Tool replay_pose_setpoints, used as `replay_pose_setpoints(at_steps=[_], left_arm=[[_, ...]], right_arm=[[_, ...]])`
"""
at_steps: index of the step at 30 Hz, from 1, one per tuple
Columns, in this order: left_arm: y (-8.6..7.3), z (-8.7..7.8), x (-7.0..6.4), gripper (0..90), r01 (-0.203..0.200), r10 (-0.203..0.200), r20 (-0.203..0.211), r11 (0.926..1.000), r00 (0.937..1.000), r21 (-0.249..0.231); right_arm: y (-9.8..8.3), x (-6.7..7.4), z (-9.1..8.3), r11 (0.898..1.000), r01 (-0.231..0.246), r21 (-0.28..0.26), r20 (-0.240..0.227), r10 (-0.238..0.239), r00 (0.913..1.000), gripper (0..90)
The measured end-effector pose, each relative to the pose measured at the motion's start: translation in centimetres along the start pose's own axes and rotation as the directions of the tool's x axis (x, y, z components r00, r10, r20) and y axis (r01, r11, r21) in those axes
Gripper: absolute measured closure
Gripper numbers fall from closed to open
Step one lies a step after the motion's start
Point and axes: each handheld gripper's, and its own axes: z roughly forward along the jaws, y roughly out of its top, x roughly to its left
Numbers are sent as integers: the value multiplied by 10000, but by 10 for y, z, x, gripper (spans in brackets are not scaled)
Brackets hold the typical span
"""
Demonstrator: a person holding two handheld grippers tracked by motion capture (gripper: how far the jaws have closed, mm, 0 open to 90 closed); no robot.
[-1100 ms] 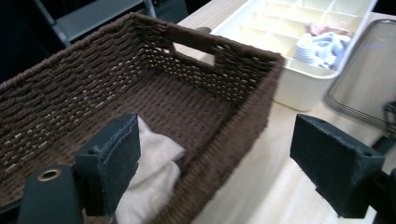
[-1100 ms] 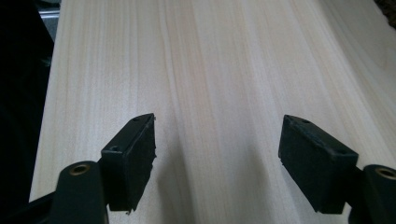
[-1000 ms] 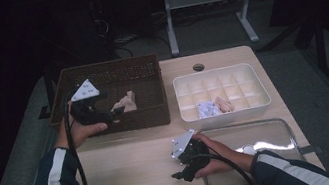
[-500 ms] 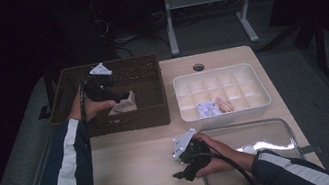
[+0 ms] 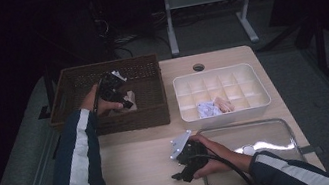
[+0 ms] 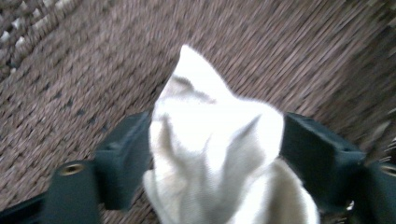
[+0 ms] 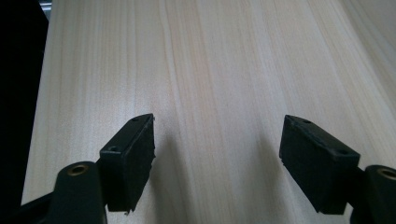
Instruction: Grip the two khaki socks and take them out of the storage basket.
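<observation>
A brown wicker basket [image 5: 107, 126] stands at the table's back left. Inside it lies a crumpled white cloth [image 5: 131, 98] [image 6: 210, 140]. My left gripper [image 5: 125, 102] [image 6: 215, 154] reaches down into the basket, and its jaws have just been closing with the cloth between them. The cloth fills the gap and both pads touch its sides. My right gripper [image 5: 179, 176] [image 7: 217, 149] rests low over the bare wooden table [image 7: 210, 70] near the front edge, jaws open, with nothing between them.
A white compartment tray [image 5: 227, 113] sits to the right of the basket, with a pale bluish cloth [image 5: 208, 109] and a pinkish one [image 5: 226, 104] in its front cells. A clear shallow tray [image 5: 265, 131] lies at the front right, under the right forearm.
The left hand has moved right and down from the basket's left edge into the basket, onto the white cloth. Its jaws have narrowed around the cloth. The right hand has not moved.
</observation>
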Motion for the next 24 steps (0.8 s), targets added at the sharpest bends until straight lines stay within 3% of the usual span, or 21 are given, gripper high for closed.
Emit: replay_pose_setpoints(at_steps=[1, 4, 5, 8, 10, 12, 15, 16, 19, 21, 24], left_arm=[[0, 4, 3, 254, -16, 17, -14, 9985, 10000, 553], [-2, 12, 4, 233, 180, -216, 261, 9915, 9994, 1287], [-2, 16, 4, 233, 192, -213, 112, 9861, 9997, 1652], [-3, 21, 3, 298, 368, -434, 304, 9809, 9986, 1911], [-4, 21, 5, 383, 466, -591, 620, 9814, 9963, 1863], [-4, 19, 4, 569, 421, -576, 813, 9825, 9950, 1816], [-1, 18, -1, 735, -23, -103, 660, 9820, 9978, 1886], [0, 18, -1, 744, -91, -22, 593, 9818, 9982, 1895], [3, 12, -2, 768, -271, 371, -568, 9855, 9977, 1677], [4, -1, -3, 771, -222, 295, -799, 9956, 9964, 905], [5, -15, -6, 772, -209, 242, -1321, 9994, 9909, 265]], right_arm=[[0, 0, 0, 9999, -80, 108, 45, 79, 10000, 258], [-1, 0, 2, 9999, 5, 105, -10, -5, 10000, 256], [-1, 0, 2, 9999, 47, 150, 24, -47, 10000, 255], [-2, 1, 2, 9998, 67, 189, 9, -67, 10000, 255], [-2, 1, 2, 9997, 83, 212, -12, -83, 10000, 255], [-2, 2, 1, 9997, 74, 239, -38, -73, 10000, 255], [-3, 2, 2, 9997, 143, 219, -154, -140, 9998, 256], [-3, 2, 1, 9996, 165, 213, -159, -161, 9997, 256], [-3, 2, 1, 9997, 179, 175, -175, -176, 9997, 258], [-3, 2, 0, 9998, 162, 125, -189, -159, 9997, 258], [-3, 1, -3, 9999, 146, 7, -126, -146, 9998, 258]])
